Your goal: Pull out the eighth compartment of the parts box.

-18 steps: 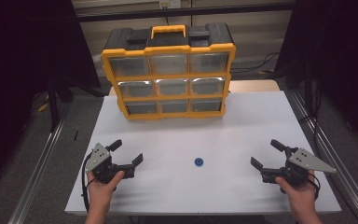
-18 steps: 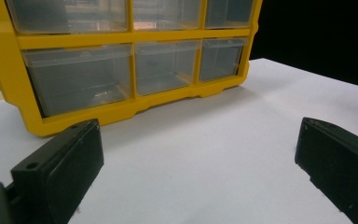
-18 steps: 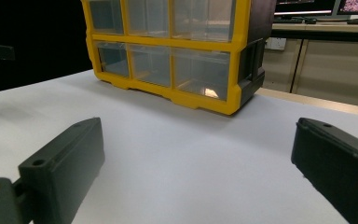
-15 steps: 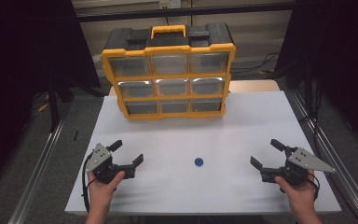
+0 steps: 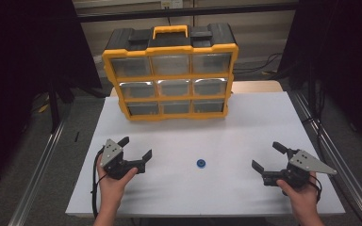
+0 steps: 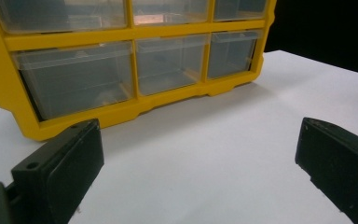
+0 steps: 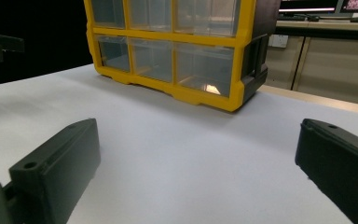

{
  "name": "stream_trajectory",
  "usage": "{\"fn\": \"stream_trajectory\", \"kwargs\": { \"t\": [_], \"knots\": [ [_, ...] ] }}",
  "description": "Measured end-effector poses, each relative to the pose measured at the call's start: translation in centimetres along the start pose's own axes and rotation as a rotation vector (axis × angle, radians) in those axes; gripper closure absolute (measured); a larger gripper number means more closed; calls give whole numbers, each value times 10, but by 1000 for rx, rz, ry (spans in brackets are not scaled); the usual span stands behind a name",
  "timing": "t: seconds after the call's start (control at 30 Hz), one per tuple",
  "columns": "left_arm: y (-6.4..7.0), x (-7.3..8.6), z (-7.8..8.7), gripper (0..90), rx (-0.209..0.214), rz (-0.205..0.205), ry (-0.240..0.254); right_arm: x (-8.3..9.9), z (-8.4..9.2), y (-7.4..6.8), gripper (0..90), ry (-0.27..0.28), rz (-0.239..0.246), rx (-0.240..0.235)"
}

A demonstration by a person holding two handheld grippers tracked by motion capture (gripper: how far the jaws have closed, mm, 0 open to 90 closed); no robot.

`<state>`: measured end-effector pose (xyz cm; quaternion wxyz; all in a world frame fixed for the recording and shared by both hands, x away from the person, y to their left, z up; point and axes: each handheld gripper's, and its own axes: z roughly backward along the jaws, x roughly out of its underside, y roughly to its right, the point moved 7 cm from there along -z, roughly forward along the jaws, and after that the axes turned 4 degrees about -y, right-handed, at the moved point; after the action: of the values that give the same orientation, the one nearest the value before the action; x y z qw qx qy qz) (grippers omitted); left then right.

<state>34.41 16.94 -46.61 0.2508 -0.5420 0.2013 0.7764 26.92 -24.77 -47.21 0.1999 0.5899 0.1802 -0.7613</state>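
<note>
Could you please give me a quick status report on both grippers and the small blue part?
Left gripper open, empty. Right gripper open, empty. Blue part lies on the white table between them, untouched. Nothing blocking; drawer organiser stands behind.

No readable text.
The yellow drawer organizer (image 5: 170, 75) shows no legible label; distant monitors at one o'clock seem blurred.
</note>
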Motion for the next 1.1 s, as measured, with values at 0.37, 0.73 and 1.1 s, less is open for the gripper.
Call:
{"fn": "stream_trajectory", "kwargs": {
  "t": [0.37, 0.73, 1.1],
  "knots": [
    [12, -14, -30, 11, -13, 46, 10, 2, 3, 0, 0, -6, -4, 2],
    [17, -29, -45, 12, -47, 26, 5, 3, 4, 2, 0, -8, -10, 13],
    [21, -42, -67, 21, -61, 26, 8, 4, 4, 4, 0, -6, -17, 19]
  ]
}}
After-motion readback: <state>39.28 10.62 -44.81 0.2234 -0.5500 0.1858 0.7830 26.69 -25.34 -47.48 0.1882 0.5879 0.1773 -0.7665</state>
